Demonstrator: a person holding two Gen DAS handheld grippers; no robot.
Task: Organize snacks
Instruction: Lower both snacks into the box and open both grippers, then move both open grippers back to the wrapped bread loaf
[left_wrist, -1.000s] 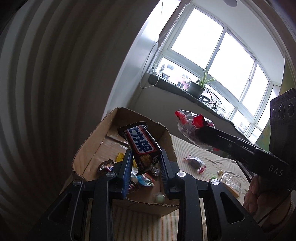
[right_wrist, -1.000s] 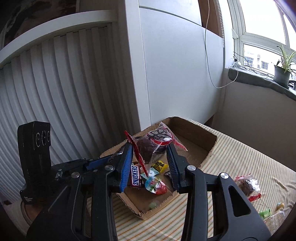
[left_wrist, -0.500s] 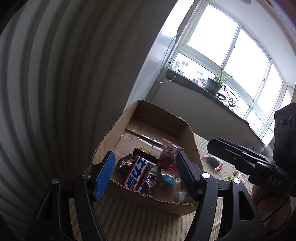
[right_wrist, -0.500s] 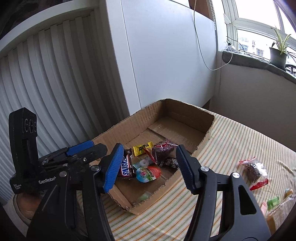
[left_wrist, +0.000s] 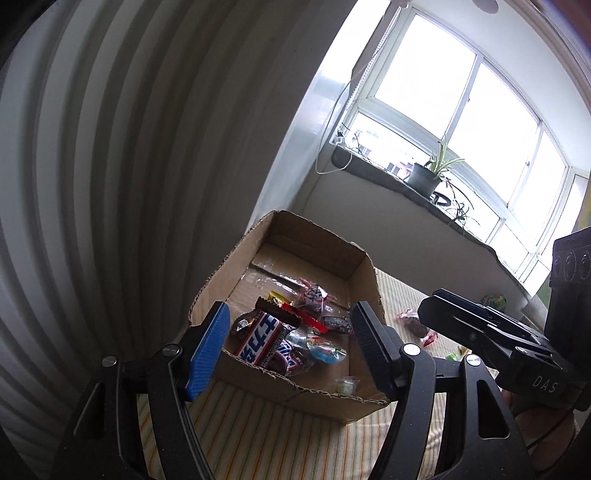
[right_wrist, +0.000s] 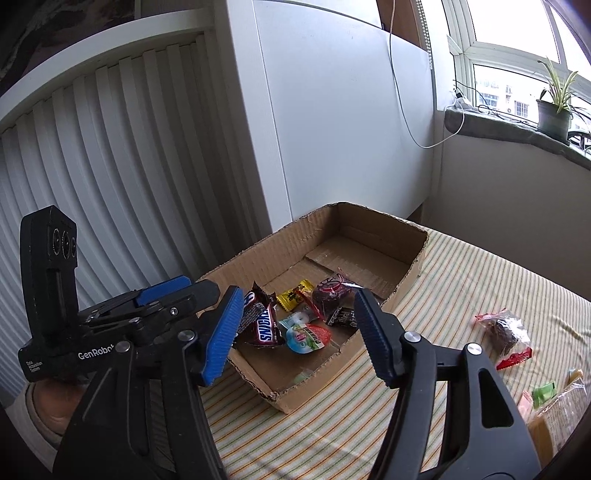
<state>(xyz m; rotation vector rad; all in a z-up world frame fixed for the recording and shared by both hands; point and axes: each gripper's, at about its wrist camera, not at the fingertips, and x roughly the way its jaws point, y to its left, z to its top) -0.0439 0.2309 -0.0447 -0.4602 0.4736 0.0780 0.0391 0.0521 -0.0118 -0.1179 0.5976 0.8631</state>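
Both my grippers are empty right now: left gripper (left_wrist: 290, 349) spread wide, right gripper (right_wrist: 299, 332) with jaws opening. Snacks (right_wrist: 295, 325) sit mid-frame in the cardboard box (right_wrist: 373, 221), more wrapped snacks (right_wrist: 508, 332) lower right on the striped tablecloth (right_wrist: 461, 280).

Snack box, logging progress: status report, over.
Left gripper open, empty. Right gripper opening, empty. Snickers bar inside cardboard box. Wrapped cake on tablecloth; nothing in the way.
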